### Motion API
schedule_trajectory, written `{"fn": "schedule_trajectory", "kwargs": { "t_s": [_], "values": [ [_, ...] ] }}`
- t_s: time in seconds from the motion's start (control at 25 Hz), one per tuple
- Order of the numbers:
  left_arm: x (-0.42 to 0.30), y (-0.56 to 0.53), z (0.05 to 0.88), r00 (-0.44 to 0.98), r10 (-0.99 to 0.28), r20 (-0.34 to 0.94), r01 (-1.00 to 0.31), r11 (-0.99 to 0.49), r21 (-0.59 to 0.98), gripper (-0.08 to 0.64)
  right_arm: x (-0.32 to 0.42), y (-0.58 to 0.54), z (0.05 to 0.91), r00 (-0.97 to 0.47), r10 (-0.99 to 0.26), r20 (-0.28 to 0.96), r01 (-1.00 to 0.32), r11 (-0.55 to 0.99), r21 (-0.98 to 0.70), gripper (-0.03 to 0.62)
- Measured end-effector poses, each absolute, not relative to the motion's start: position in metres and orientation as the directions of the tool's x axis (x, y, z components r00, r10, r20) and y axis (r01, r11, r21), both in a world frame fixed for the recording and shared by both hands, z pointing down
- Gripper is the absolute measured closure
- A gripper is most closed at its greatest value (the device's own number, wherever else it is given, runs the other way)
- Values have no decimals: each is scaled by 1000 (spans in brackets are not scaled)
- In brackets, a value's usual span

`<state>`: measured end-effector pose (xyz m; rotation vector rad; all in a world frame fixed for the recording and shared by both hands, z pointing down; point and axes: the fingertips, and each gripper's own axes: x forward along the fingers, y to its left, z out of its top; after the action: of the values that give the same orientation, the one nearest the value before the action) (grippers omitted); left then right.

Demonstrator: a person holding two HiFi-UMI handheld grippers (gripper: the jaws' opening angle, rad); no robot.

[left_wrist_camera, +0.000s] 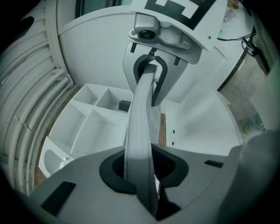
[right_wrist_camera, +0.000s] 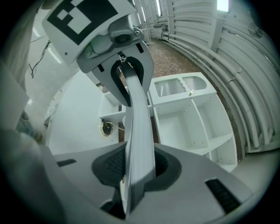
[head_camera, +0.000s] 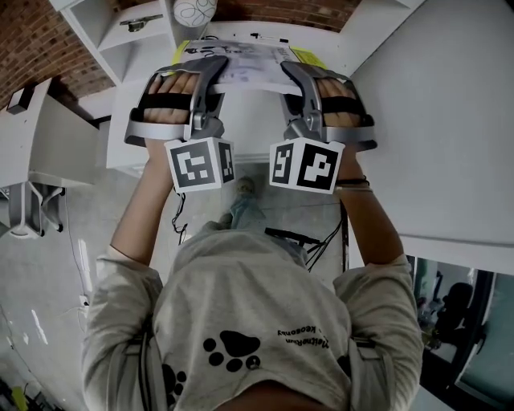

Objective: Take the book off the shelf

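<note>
The book (head_camera: 241, 63) is thin, with a pale printed cover and a yellow edge, and it lies flat in the air between my two grippers, in front of the white shelf unit (head_camera: 132, 38). My left gripper (head_camera: 214, 71) is shut on its left edge and my right gripper (head_camera: 295, 74) on its right edge. In the left gripper view the grey page block (left_wrist_camera: 140, 131) runs from my own jaws across to the right gripper (left_wrist_camera: 151, 76). The right gripper view shows the same book (right_wrist_camera: 139, 131) reaching the left gripper (right_wrist_camera: 124, 76).
The white shelf unit (right_wrist_camera: 192, 118) has open compartments; a small dark object (head_camera: 141, 22) lies in one. A white tabletop (head_camera: 450, 120) fills the right side and a grey desk (head_camera: 48, 144) stands at left. A round white lamp (head_camera: 195, 11) is at the top.
</note>
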<state>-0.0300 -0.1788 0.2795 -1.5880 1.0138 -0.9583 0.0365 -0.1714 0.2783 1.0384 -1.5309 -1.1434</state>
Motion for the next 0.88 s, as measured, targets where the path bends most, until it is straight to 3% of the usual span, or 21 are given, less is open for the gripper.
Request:
{"fn": "schedule_trajectory", "kwargs": {
  "t_s": [0.88],
  "values": [
    [-24,-170,414,299,-925,235,-199,-301,-933,481,44,-165,412,-217,-923,318,-135,351,927,508]
  ]
}}
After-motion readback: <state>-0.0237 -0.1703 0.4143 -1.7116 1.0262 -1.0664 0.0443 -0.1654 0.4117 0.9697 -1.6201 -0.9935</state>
